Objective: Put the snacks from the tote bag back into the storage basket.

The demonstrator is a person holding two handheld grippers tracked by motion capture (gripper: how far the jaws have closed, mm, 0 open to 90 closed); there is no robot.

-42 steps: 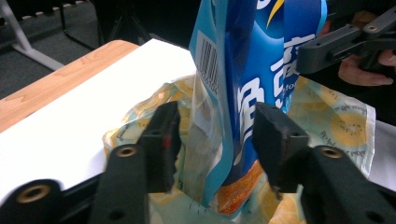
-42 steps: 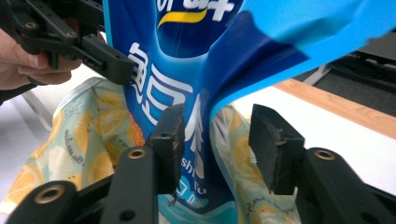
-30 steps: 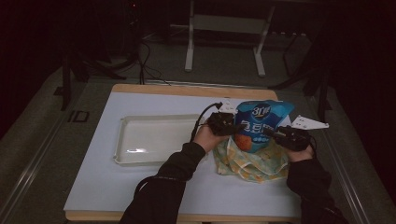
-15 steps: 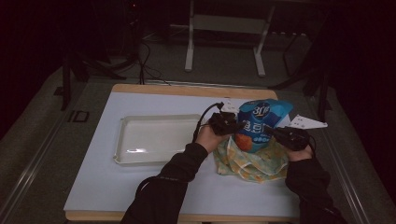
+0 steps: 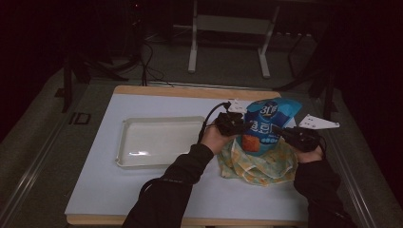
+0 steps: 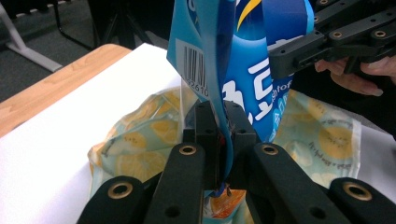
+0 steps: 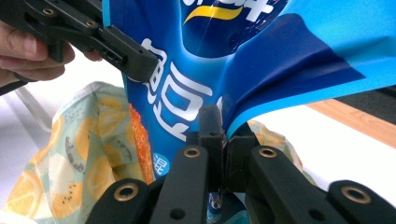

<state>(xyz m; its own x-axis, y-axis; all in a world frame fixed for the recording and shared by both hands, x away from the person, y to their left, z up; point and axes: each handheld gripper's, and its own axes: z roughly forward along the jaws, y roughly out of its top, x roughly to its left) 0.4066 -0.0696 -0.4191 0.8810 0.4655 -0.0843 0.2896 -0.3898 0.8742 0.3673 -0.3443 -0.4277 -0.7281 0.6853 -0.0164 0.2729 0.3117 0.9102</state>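
A blue snack bag (image 5: pixel 267 124) with white lettering stands upright above a lemon-print cloth bag (image 5: pixel 259 164) on the table's right side. My left gripper (image 5: pixel 242 127) is shut on the snack bag's left edge, near the barcode (image 6: pixel 192 63). My right gripper (image 5: pixel 284 133) is shut on its right edge. In the left gripper view the jaws pinch the snack bag (image 6: pixel 243 88) and the right gripper (image 6: pixel 299 51) holds it from the far side. In the right gripper view the snack bag (image 7: pixel 196 70) rises over the lemon-print bag (image 7: pixel 79 154), its lower end inside the opening.
A white shallow tray (image 5: pixel 159 141) lies left of centre on the white table (image 5: pixel 104 190). A wooden strip (image 5: pixel 190 91) runs along the table's far edge. A white three-cornered plate (image 5: pixel 317 122) lies near the right edge. A metal stand (image 5: pixel 228 42) is on the floor beyond.
The snack bag and both grippers have shifted slightly left and lower toward the lemon-print bag. Both grips stay shut.
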